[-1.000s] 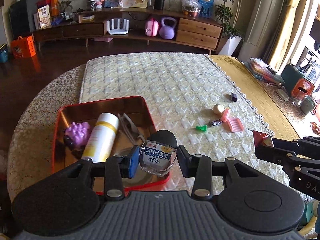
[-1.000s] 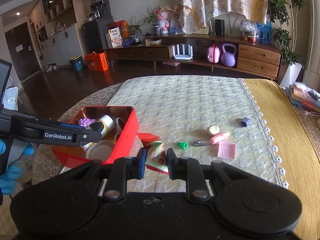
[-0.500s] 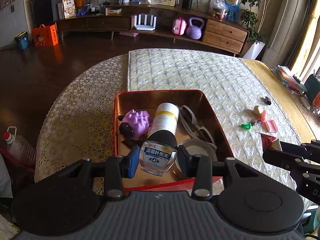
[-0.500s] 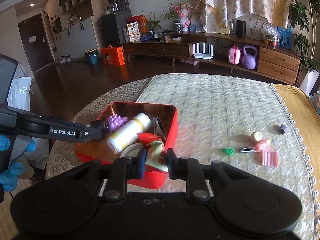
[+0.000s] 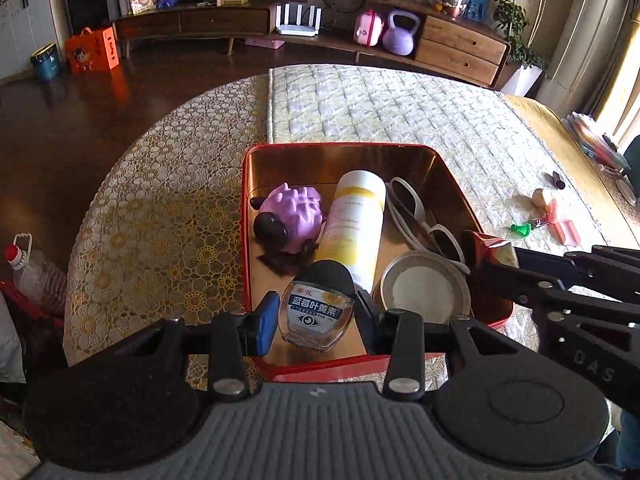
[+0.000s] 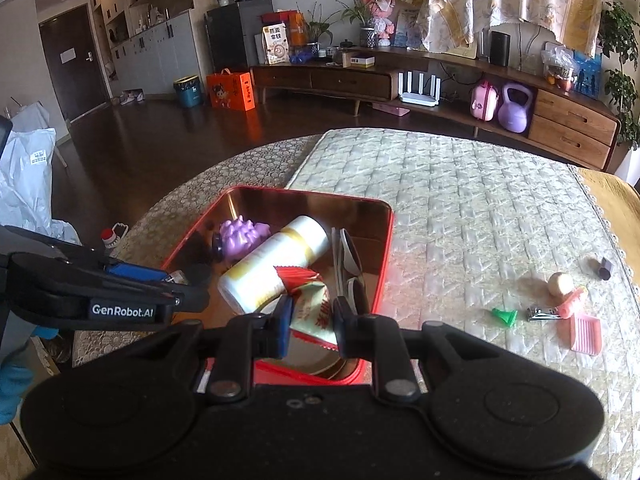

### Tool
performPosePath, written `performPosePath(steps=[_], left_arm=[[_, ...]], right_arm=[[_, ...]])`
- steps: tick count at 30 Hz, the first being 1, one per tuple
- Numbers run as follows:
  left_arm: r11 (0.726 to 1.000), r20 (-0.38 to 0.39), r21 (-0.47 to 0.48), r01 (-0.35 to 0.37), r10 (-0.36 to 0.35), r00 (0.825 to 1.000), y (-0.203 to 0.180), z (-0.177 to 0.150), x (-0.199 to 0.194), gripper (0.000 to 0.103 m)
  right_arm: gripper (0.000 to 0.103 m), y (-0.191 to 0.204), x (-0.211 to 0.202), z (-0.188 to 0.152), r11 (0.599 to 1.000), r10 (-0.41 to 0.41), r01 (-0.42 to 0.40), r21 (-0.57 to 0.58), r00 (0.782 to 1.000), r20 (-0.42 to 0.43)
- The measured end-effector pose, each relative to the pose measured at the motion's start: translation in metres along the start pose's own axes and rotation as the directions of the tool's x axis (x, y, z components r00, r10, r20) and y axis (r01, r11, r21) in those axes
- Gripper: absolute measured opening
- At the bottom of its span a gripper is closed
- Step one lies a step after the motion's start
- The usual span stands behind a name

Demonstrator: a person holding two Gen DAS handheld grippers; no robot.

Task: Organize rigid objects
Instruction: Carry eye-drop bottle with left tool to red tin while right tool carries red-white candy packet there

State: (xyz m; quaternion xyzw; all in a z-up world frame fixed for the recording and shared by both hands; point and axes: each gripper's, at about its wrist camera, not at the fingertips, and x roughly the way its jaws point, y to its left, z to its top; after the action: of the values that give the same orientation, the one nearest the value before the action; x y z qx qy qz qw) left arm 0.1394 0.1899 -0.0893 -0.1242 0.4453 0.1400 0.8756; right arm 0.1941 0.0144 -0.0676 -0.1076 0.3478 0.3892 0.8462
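While both grippers hang over the red tin, the scene reads as follows.

Left gripper: jaws stand slightly wider than the small bottle between them; the blue pad on one side looks to touch it, a thin gap shows on the other, so whether it is clamped or let go I cannot tell.

Right gripper: clenched on a red-and-cream packet, held over the tin's near corner.

Red tin: sits at 12 o'clock from the left camera, on the patterned cloth beside the quilted mat.

Done so far: a purple spiky toy, a white-and-yellow bottle, white glasses and a round lid already lie inside.

Left to do, by my judgement: set down the bottle and packet, then fetch the small items lying at 3 o'clock from the right camera, namely a green cone, nail clippers, a pink comb, a pink tube, a tan ball and a dark cap.

Edges: the tin's walls rise around its contents; the near rim lies just under both grippers.

Open room: bare tin floor shows at 11 o'clock behind the toy and along the left wall; the near half is crowded. The two grippers are close together, so lowering one at a time looks safer.
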Motion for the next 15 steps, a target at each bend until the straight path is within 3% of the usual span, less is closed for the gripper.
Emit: performPosePath(steps=[15], left_arm=[[1.000,-0.055,-0.012,0.007,-0.008,0.998,0.000,-0.002,0.024,0.040]], right_arm=[[0.024,0.007,0.024,-0.005,1.000,0.024,-0.025,-0.016,0.998,-0.051]])
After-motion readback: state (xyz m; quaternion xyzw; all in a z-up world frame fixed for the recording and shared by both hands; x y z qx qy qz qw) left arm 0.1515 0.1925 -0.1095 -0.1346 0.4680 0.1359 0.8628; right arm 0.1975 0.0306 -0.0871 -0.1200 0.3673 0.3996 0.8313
